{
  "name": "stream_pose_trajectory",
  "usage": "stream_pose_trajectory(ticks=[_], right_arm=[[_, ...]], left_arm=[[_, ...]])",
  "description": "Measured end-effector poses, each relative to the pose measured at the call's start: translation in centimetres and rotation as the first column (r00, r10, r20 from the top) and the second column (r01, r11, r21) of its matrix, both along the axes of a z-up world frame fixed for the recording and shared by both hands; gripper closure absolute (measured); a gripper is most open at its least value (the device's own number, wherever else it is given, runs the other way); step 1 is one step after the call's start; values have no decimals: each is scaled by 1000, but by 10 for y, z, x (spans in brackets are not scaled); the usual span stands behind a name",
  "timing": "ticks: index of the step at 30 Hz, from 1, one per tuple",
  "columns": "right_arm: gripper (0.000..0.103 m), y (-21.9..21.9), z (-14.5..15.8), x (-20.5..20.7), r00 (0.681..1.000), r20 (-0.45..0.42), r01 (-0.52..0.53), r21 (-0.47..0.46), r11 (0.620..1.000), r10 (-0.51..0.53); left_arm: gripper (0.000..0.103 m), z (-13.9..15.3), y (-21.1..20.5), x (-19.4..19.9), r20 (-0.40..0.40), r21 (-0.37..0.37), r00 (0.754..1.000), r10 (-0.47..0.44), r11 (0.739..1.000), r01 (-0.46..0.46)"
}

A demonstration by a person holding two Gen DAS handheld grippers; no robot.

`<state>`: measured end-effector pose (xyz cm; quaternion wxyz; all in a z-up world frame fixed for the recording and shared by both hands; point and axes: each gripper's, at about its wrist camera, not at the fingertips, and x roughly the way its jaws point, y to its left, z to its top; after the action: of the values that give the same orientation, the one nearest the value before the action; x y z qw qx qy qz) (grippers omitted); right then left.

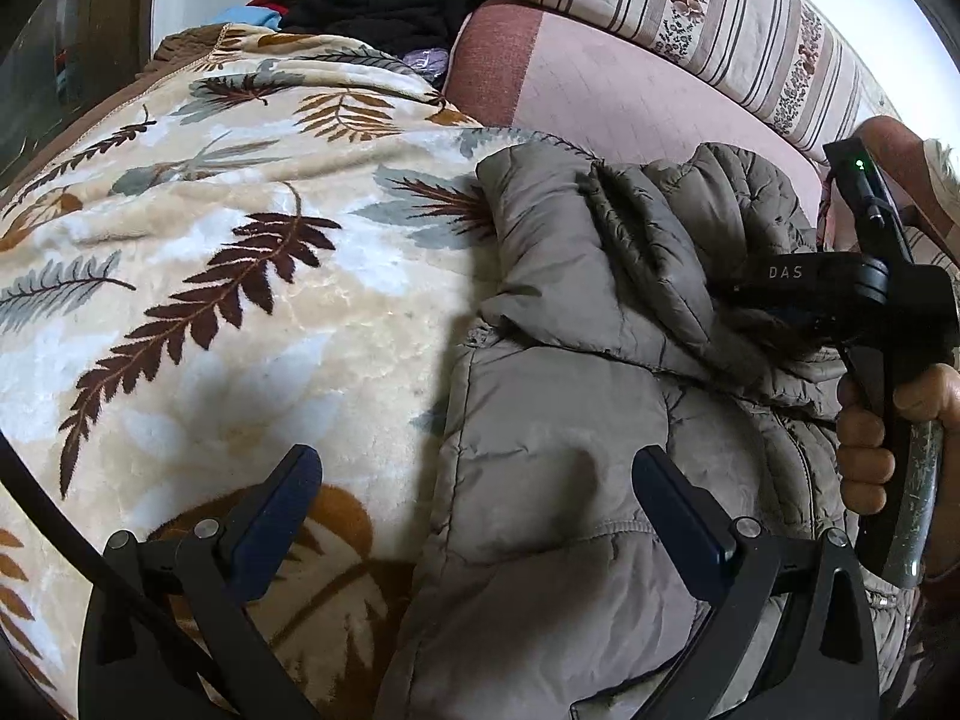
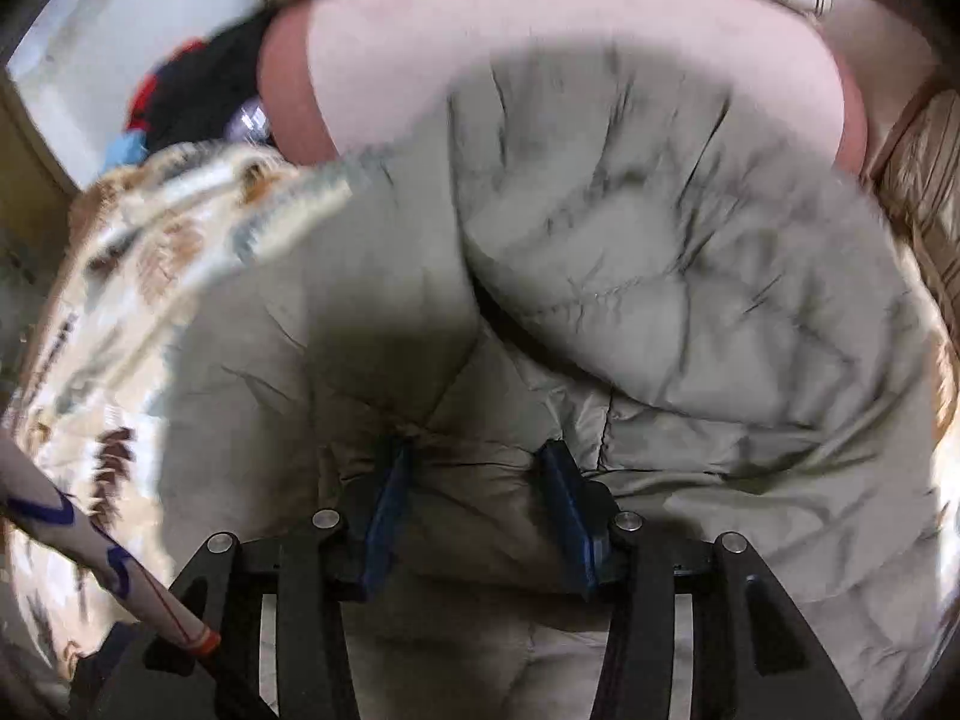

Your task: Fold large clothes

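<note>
Pink sofa seat (image 1: 630,96) behind, striped floral cushion (image 1: 720,18) along its back, heap of dark and red clothes (image 1: 372,6) off in the far corner. Spread across the foreground: cream blanket with brown and grey fern leaves (image 1: 240,240). Lying on that blanket and running back onto the seat: grey-green quilted jacket (image 1: 570,390), puffy, crumpled, one thick fold rolled over the top.

Left claw (image 1: 480,516) released, fingers wide apart, hovering over the jacket's near edge where it meets the blanket, nothing between the pads.

Right claw (image 2: 477,504) pointed steeply down, tips pushed into the jacket fabric, jaws partly apart with a ridge of quilting between them; probably not pinched tight, though blur in the right wrist view leaves contact uncertain. Seen from the left wrist view: hand (image 1: 882,438) wrapped around the right claw's handle at the jacket's far side.
</note>
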<state>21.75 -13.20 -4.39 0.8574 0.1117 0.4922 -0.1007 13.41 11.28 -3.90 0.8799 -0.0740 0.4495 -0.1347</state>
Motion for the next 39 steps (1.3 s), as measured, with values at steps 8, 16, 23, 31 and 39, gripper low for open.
stream_pose_trajectory(ticks=[8,16,23,31,39], right_arm=[[52,36,40,-18,989,118,-82,-44,996,87],[47,61,30,-20,982,88,-161,-94,983,169],[47,-15,44,-51,989,139,62,-93,994,-48],[47,-38,39,-76,995,91,47,-18,999,-45],[31,-52,71,-196,983,181,48,-183,982,-14]], left_arm=[[0,0,1,1,-9,-2,1000,-3,1000,3],[0,-1,4,2,-14,-7,1000,3,1000,-3],[0,-1,0,1,-9,1,1000,-5,1000,5],[0,-1,-1,-4,10,29,1000,3,1000,-3],[0,18,-1,-48,39,48,999,36,998,-38]])
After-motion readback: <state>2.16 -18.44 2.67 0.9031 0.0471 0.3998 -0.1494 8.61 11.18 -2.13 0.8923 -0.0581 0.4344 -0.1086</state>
